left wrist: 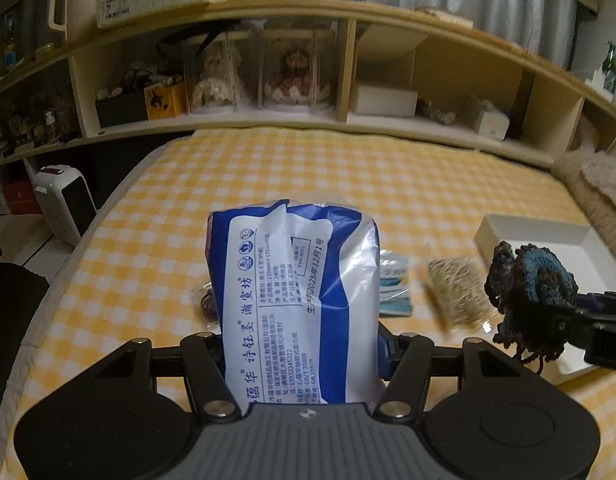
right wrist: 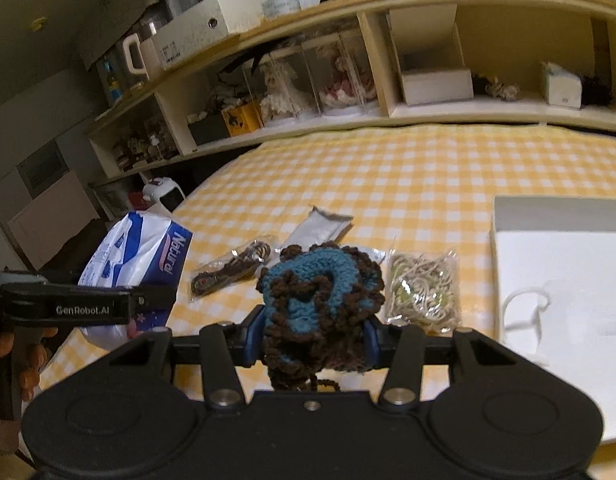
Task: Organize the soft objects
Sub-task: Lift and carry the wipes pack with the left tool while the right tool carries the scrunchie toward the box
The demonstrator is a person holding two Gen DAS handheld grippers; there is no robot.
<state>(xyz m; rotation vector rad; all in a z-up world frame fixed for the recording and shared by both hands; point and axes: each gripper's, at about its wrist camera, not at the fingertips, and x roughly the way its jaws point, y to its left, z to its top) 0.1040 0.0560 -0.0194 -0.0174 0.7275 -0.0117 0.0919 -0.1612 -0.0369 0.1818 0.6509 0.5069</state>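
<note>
Tissue pack (left wrist: 292,300): clamped between the left tongs (left wrist: 300,344), lifted clear of the bed, standing on end; white and blue plastic wrap with printed text.
Crocheted piece (right wrist: 322,304): clamped between the right tongs (right wrist: 312,340), held above the bed; teal yarn edged with dark brown, loose strands hanging below.
White box (right wrist: 556,280): open, on the bed's right side, near the crocheted piece; a white cord loop lies inside.
Bed (left wrist: 268,172): yellow and white checked sheet; bare and open from the packets back to the shelf.
Small packets: a rubber band bag (right wrist: 422,292), a dark cord bag (right wrist: 228,270) and a silver sachet (right wrist: 320,226) lie near one another mid-bed.
Left edge: the bed drops off beside a white heater (left wrist: 64,200) on the floor.
Shelf unit (left wrist: 348,72): runs along the bed's far edge.
</note>
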